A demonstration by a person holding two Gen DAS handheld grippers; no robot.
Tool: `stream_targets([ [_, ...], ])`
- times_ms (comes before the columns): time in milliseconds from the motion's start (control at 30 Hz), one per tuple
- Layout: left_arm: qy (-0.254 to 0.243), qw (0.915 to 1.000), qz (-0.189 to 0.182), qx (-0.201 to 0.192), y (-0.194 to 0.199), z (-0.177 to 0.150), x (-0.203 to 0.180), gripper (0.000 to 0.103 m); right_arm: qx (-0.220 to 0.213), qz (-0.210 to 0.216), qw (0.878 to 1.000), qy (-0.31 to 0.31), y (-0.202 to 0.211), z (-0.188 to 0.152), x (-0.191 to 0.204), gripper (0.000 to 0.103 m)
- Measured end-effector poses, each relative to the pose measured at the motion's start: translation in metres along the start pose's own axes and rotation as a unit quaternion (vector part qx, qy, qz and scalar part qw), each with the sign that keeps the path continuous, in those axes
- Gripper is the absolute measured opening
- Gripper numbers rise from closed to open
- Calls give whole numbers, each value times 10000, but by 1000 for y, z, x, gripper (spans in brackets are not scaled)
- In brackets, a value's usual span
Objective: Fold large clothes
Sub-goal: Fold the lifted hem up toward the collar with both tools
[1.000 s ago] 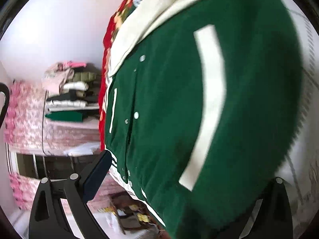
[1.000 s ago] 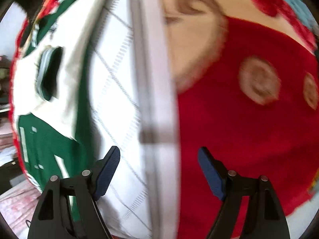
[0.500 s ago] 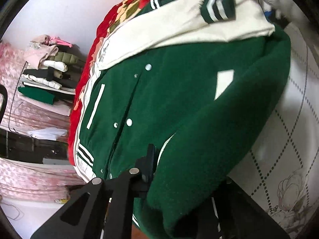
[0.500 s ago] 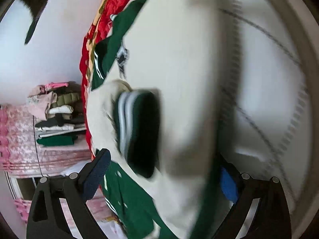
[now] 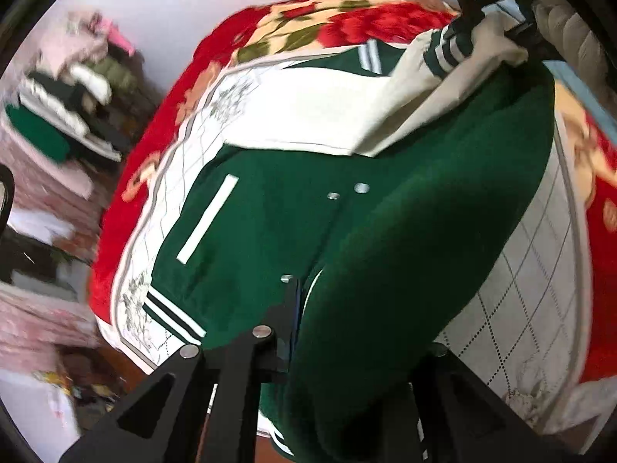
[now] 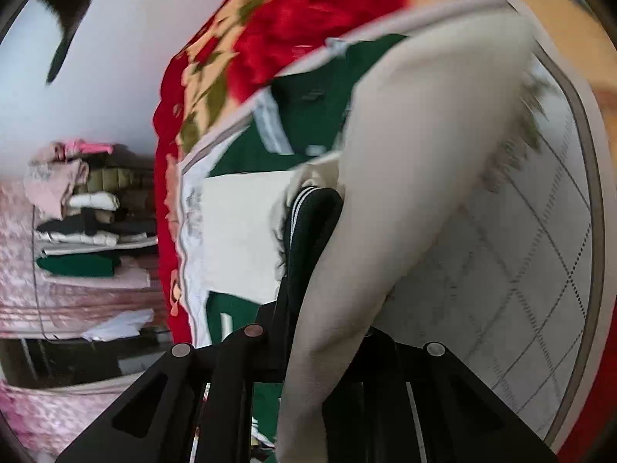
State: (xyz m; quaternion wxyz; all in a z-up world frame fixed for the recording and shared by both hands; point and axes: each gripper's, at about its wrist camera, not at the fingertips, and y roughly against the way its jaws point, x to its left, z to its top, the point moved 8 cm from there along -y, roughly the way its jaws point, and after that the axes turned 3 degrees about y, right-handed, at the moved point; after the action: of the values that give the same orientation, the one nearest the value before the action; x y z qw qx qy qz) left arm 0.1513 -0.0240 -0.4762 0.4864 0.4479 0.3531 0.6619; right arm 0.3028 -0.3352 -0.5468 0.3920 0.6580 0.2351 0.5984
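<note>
A green varsity jacket with cream sleeves lies on a white quilted sheet over the bed. My left gripper is shut on a thick fold of the jacket's green body, which is raised off the sheet and hides the right finger. At the top right of the left wrist view, my right gripper holds up a cream sleeve near its striped cuff. In the right wrist view the right gripper has its jaws closing, pads pressed on that sleeve. The cuff hangs beside the left finger.
A red floral blanket covers the bed under the sheet. A stack of folded clothes stands on a pink-covered surface to the left, beyond the bed's edge. A person's pale knitted sleeve shows behind the right gripper.
Both grippers went from open to closed and rose. The left took hold of the jacket's green side and lifted it; the right closed on the cream sleeve and pulled it up.
</note>
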Motion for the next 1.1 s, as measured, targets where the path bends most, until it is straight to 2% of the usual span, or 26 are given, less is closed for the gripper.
stream_targets([
  [67,313,9991,-273,126,-4,10,37,15,33,-216,9996,174,-2,5,56,15],
  [167,778,9951,-525,307,-24,25,93,15,135,-637,9966,498,-27,11,125,15],
  [200,938,9933,-573,360,-33,28,111,16,204,-753,9954,559,-50,13,157,16],
  [300,1402,9861,-643,612,-76,34,170,22,363,-1024,9919,661,-104,16,215,16],
  [400,1863,9751,-722,961,-133,28,222,33,592,-1242,9887,593,-171,18,253,18],
  [433,2056,9686,-812,1141,-156,23,242,40,770,-1394,9847,709,-203,17,266,21],
  [467,2249,9628,-916,1184,-167,20,255,44,897,-1472,9824,724,-234,14,275,28],
  [500,2509,9562,-937,1184,-176,15,274,54,1088,-1511,9794,784,-261,10,281,33],
  [567,2873,9479,-930,1012,-174,10,307,71,1478,-1232,9784,762,-302,-1,289,50],
  [600,3091,9422,-896,930,-169,3,324,74,1879,-884,9757,700,-323,-15,297,55],
  [633,3272,9365,-874,909,-164,-5,335,75,2079,-690,9733,685,-330,-24,301,62],
  [667,3420,9312,-881,903,-160,-13,343,75,2198,-496,9712,770,-330,-35,307,64],
  [800,3924,9061,-918,1288,-153,-60,345,75,1993,-438,9688,1409,-294,-61,305,70],
  [833,4049,8968,-980,1490,-157,-72,335,75,1882,-473,9700,1464,-281,-65,298,70],
  [900,4145,8857,-1086,1787,-170,-84,317,74,1659,-655,9738,1412,-251,-73,265,70],
  [933,4132,8841,-1117,1872,-182,-87,304,74,1565,-760,9757,1332,-239,-75,247,70],
  [967,4084,8877,-973,1889,-191,-87,300,73,1468,-879,9780,1196,-227,-76,226,70],
  [1000,4087,8905,-791,1836,-201,-87,298,67,1326,-998,9817,938,-212,-76,198,70],
  [1033,4099,8924,-683,1758,-208,-85,300,49,1240,-1025,9840,760,-204,-75,180,70],
  [1100,4172,8917,-506,1682,-219,-83,306,47,943,-1110,9888,334,-187,-66,137,70],
])
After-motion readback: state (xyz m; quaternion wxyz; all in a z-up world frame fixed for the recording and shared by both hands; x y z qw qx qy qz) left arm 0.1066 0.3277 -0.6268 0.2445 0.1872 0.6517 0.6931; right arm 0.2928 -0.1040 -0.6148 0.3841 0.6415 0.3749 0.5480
